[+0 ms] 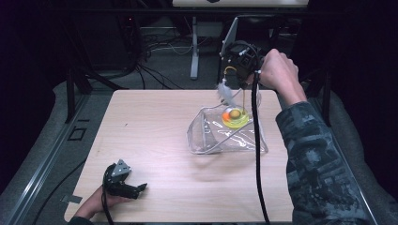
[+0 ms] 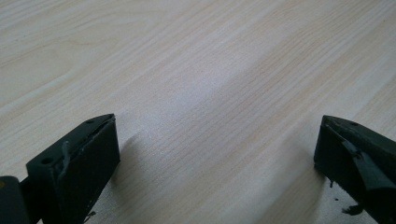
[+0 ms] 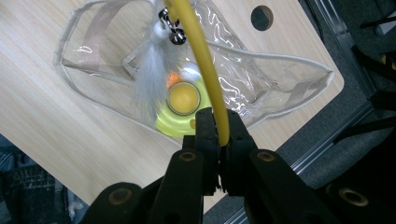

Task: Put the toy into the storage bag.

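Two grippers are at work over a wooden table (image 1: 155,140), with a clear pouch (image 1: 225,136) as the landmark. Right gripper (image 3: 218,122): held above the far edge of the pouch, jaws pinched tight on a yellow rod (image 3: 201,56). The rod rises from the jaws across the right gripper view; from its far end hang a white feather (image 3: 150,79) and small bells (image 3: 170,28), the feather dangling over the pouch's open mouth. Inside the pouch, beneath the feather, lies a yellow disc (image 3: 175,122) with an orange ball (image 3: 183,97) seated in it. Left gripper (image 1: 126,183): resting at the near left part of the table, well apart from the pouch, jaws spread wide with bare wood between them. A round hole (image 3: 261,17) pierces the table beyond the pouch in the right gripper view.
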Demonstrator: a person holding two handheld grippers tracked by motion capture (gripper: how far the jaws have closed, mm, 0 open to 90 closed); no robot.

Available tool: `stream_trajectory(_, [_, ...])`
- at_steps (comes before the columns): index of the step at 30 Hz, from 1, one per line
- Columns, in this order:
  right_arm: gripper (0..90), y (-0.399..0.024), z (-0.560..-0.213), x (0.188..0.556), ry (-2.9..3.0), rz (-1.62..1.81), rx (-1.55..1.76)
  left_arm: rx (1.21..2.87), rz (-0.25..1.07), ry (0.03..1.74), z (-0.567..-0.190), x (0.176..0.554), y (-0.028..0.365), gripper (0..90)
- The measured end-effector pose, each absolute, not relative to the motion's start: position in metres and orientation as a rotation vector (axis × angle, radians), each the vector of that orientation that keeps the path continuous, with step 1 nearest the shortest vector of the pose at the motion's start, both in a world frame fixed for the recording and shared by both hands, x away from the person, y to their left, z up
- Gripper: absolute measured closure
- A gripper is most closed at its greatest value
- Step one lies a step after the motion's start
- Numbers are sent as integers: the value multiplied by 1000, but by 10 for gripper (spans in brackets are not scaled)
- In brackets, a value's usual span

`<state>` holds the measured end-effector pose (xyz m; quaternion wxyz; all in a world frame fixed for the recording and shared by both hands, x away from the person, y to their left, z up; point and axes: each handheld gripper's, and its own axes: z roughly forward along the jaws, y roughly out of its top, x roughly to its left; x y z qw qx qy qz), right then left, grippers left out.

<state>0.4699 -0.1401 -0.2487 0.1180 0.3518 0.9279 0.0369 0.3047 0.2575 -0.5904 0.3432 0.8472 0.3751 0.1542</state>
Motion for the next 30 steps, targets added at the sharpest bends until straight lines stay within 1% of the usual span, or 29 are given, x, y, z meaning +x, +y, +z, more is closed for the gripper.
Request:
stream_trajectory(8, [873,-145,-265,470,2723,98,1037,2205,398,969,-590,305,257,0])
stream_trajectory(21, [874,-161,-310,470,2745,100,1081,2201,395,975,-591,305,257,0])
stream_trajectory(30, [873,-157,-336,468,2739,58,1048,2202,395,972,-590,305,257,0])
